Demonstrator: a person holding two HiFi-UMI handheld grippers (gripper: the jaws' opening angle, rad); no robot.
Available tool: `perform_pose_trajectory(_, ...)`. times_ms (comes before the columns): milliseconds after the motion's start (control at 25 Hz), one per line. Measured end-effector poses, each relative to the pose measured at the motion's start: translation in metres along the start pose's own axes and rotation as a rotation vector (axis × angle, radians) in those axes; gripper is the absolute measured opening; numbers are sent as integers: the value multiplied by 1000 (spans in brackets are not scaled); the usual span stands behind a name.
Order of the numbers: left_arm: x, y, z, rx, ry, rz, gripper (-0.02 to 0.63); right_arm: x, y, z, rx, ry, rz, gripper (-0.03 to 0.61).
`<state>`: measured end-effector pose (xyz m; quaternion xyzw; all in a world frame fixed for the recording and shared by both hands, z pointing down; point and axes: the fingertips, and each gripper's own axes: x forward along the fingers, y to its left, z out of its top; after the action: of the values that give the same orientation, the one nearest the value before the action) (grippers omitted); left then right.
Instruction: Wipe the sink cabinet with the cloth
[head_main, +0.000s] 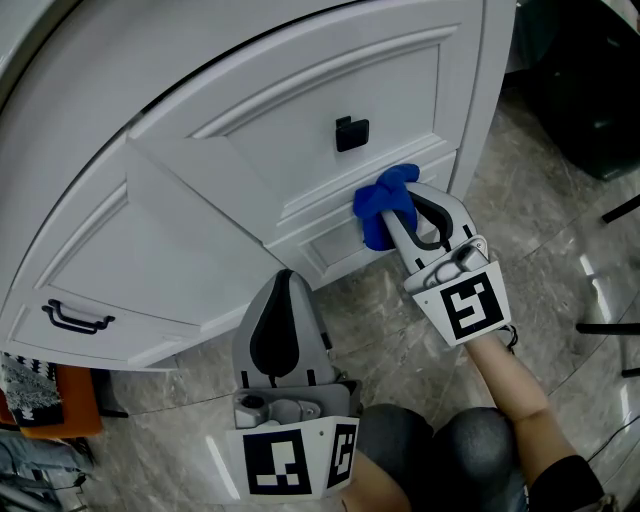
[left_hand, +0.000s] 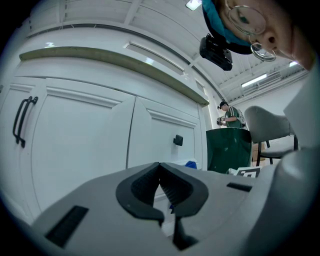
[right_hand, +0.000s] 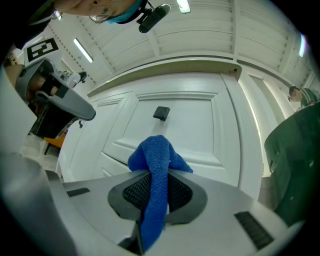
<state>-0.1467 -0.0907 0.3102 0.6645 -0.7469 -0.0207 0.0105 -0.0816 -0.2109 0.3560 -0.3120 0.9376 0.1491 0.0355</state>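
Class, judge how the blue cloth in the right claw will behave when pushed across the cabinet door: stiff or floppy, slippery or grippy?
Probably floppy: the blue cloth bunches and droops around the right claw. Likely light, since that pinch alone holds it. Its nubby towel texture should drag slightly on the cabinet door.

cloth (head_main: 385, 205) before cabinet (head_main: 270, 150), below knob (head_main: 351, 133), left tongs (head_main: 285, 283) to its left

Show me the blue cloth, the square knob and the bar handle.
blue cloth (right_hand: 155, 160): right gripper view, bunched top.
square knob (head_main: 351, 133): head view, front face.
bar handle (left_hand: 18, 125): left gripper view, middle of bar.
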Motion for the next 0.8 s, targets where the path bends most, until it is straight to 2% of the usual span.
perform_pose_trajectory(800, 5, -9, -1, 16, 4, -17, 5, -9, -31, -9, 29, 18, -81, 60)
